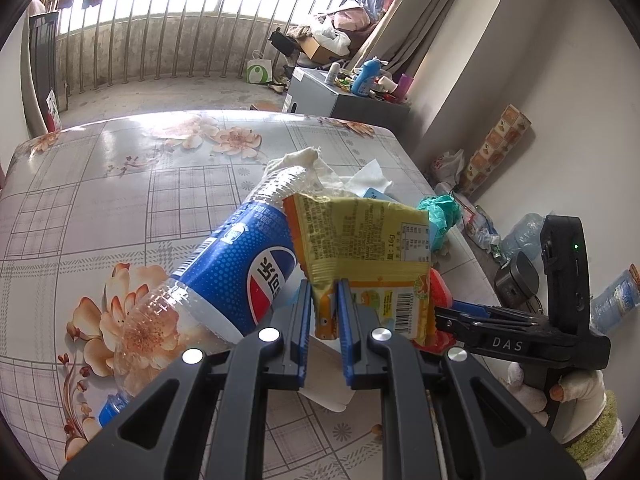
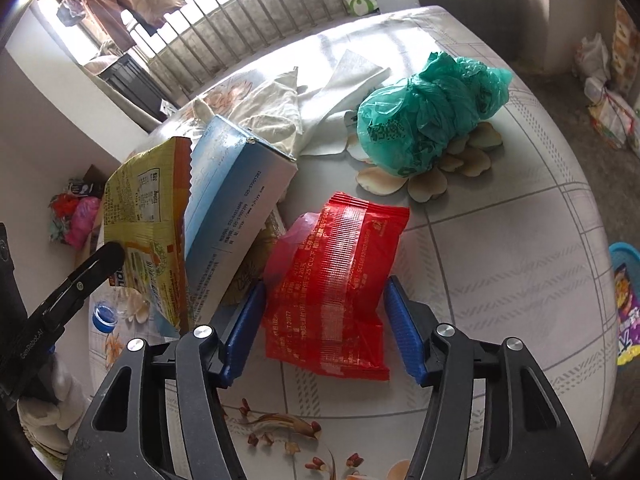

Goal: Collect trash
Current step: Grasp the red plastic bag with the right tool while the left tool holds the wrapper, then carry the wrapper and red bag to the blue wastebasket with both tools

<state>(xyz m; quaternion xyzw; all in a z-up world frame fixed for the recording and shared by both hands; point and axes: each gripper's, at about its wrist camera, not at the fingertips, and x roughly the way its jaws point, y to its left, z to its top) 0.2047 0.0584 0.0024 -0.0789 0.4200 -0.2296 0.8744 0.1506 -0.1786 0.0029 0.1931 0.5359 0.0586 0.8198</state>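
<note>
Far left, bottle: Pepsi bottle (image 1: 224, 276) lies on its side on the table (image 1: 120, 184), untouched.
Left gripper (image 1: 325, 312): I have it pinched on the lower edge of the yellow wrapper (image 1: 360, 240), which stands tilted off the cloth.
Middle, box: blue-white box (image 2: 236, 200) leans against the yellow wrapper.
Right gripper (image 2: 324, 320): my jaws stand apart, straddling the red wrapper (image 2: 340, 280) lying flat; pads not yet pressing.
How: I judge I should sink lower and close on the near crimped edge, not the slippery middle.
Far right: green bag (image 2: 428, 116) waits.
</note>
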